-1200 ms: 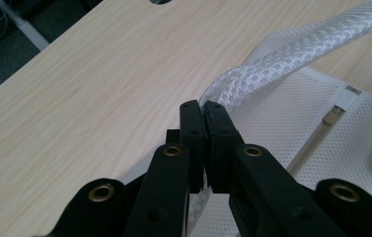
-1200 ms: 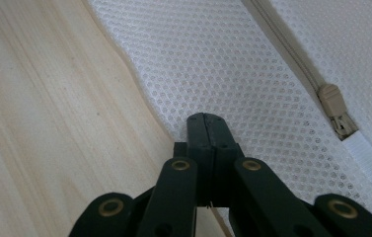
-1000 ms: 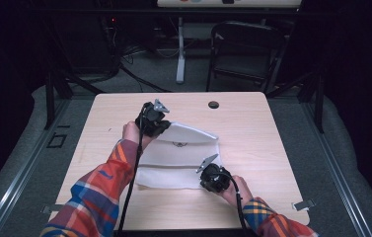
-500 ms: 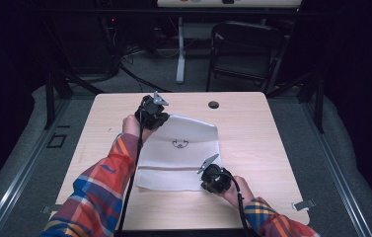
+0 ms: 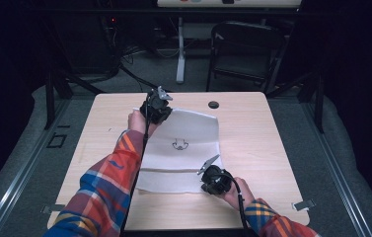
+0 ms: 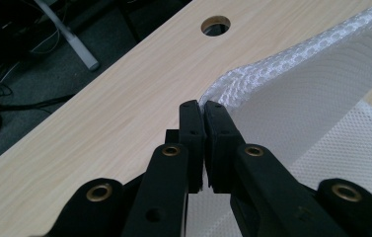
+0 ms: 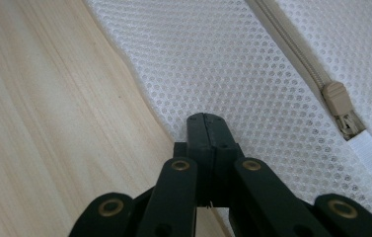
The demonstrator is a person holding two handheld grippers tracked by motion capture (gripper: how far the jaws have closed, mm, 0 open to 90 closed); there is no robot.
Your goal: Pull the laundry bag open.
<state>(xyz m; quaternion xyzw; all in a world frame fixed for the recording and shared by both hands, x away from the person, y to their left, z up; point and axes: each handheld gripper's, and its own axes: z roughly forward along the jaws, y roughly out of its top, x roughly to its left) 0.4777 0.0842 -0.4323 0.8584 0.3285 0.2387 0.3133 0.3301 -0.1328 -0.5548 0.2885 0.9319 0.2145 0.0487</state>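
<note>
Fig.: White mesh bag [image 5: 181, 148] lies spread on the wooden table [image 5: 267, 143], w/ its zipper pull [image 7: 340, 105] near the edge by your right hand. Your left gripper [image 5: 157, 106] is clenched on the bag's far corner, which stands lifted off the table in the left gripper view [image 6: 204, 107], near the cable hole [image 5: 213, 104]. Your right gripper [image 5: 208, 167], jaws pressed together, rests at the bag's near edge [image 7: 206, 121]; can't tell whether mesh is pinched betw. them.
</note>
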